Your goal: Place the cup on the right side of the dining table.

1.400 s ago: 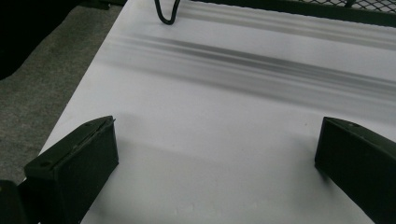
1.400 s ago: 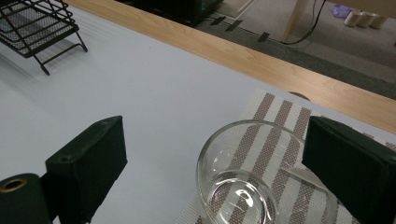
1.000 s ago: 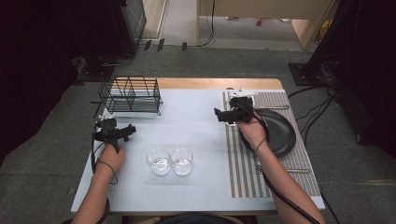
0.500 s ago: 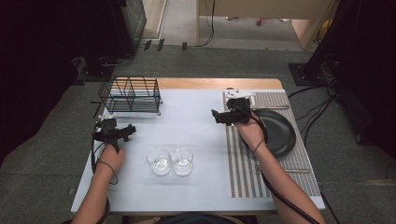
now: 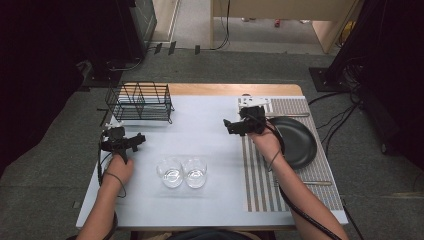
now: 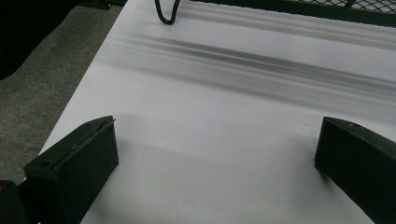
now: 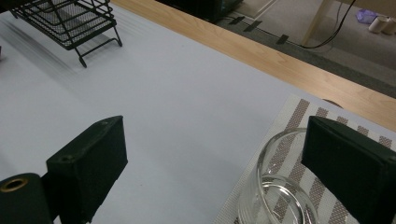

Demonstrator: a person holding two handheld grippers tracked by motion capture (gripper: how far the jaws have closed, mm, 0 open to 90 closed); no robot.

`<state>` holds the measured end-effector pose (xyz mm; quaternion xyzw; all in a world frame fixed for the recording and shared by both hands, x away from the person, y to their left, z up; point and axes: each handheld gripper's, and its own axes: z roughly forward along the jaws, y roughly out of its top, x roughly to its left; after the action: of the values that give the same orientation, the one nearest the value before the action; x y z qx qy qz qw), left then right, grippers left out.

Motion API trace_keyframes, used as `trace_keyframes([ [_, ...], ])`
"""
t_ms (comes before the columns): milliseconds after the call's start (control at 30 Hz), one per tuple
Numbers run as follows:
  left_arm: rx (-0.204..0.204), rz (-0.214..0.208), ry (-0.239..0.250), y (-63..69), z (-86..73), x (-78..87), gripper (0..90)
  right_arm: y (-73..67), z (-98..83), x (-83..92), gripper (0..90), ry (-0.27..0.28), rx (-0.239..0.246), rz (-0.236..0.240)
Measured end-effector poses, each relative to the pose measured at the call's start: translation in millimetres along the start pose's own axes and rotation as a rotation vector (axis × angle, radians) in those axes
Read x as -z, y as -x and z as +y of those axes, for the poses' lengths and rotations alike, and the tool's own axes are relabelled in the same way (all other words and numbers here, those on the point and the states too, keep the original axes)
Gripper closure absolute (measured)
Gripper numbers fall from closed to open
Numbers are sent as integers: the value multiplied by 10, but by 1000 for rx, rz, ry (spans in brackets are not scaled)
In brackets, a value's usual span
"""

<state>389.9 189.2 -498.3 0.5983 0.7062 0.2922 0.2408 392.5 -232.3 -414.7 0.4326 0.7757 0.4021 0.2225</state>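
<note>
Looking down from the high view, I start at the left, where a black wire rack point(image 5: 140, 102) stands near the far left corner of the white table point(image 5: 210, 120). Nearer to the person, the left gripper point(image 5: 140, 140) is held in the left hand point(image 5: 120, 167) close to the table's left edge, its jaws pointing toward the middle. In the left gripper view its jaws stand wide apart with nothing between them, just bare white tabletop below, and one foot of the rack shows at the top.

Moving toward the centre, two empty clear glasses point(image 5: 182, 172) stand side by side, touching or nearly so, close to the person's edge and well apart from both grippers.

To the right of them, the right gripper point(image 5: 227, 125) points left, held by the right hand point(image 5: 265, 142) above the left edge of a striped placemat point(image 5: 260, 185). In the right gripper view its jaws are also wide. A third clear glass, the tumbler point(image 7: 280, 191), sits between them, its rim just beside the right-hand jaw and well apart from the other one. The pads do not press it. The tumbler lies over the placemat's edge; I cannot tell whether it touches that jaw.

Farthest right, a black plate point(image 5: 300, 145) rests on the placemat, just beside the right hand.
</note>
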Motion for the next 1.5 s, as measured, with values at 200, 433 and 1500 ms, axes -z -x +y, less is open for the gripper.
trace_keyframes([
  [200,0,0,0,0,0,0,0,-44,-3,-5,66,13,-14,14],
  [433,1,0,0,0,0,0,0,-101,-10,-21,66,9,3,24],
  [1500,1,0,1,0,-1,0,0,-312,-65,-110,65,7,28,78],
])
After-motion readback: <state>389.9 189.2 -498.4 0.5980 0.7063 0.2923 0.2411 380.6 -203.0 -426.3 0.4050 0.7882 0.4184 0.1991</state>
